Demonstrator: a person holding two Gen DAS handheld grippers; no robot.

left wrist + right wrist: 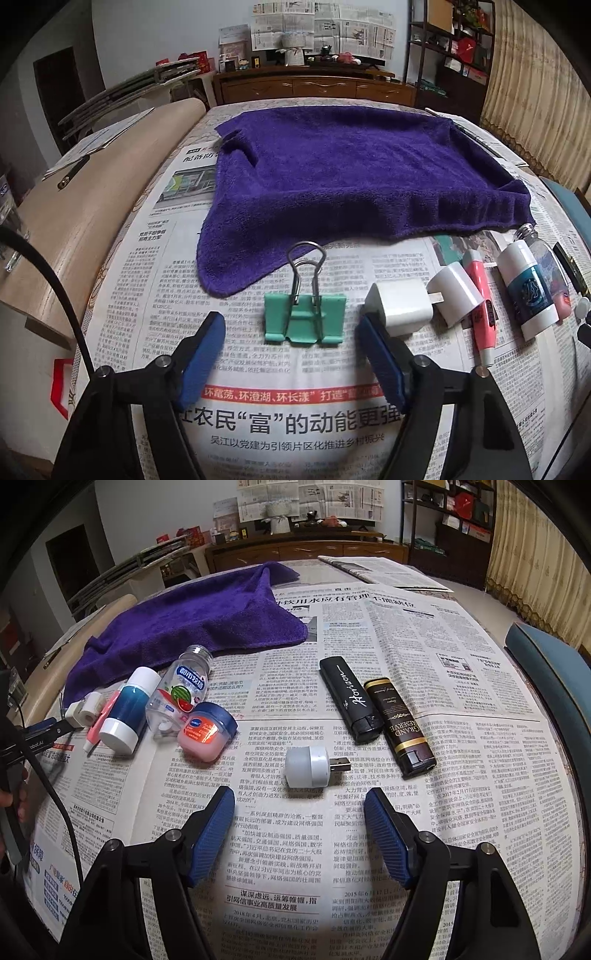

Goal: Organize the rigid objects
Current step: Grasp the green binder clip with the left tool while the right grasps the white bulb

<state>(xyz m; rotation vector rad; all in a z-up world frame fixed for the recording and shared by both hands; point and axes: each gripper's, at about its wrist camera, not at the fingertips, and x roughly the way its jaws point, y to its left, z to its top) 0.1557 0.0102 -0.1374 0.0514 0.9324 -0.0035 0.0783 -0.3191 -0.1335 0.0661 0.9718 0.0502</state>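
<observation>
A mint-green binder clip lies flat on the newspaper, wire handles pointing away. My left gripper is open, its blue pads either side of the clip without touching it. A white charger plug sits right beside the right pad. In the right wrist view a small grey-white USB light lies just ahead of my open right gripper; nothing is between those pads. Left of it are a pink jar, a clear bottle and a blue-white tube. A black lighter and a brown lighter lie to the right.
A purple towel is spread behind the clip. Newspaper covers the table. A white cap and a pink tube lie right of the charger. A wooden board flanks the left, a blue chair the right.
</observation>
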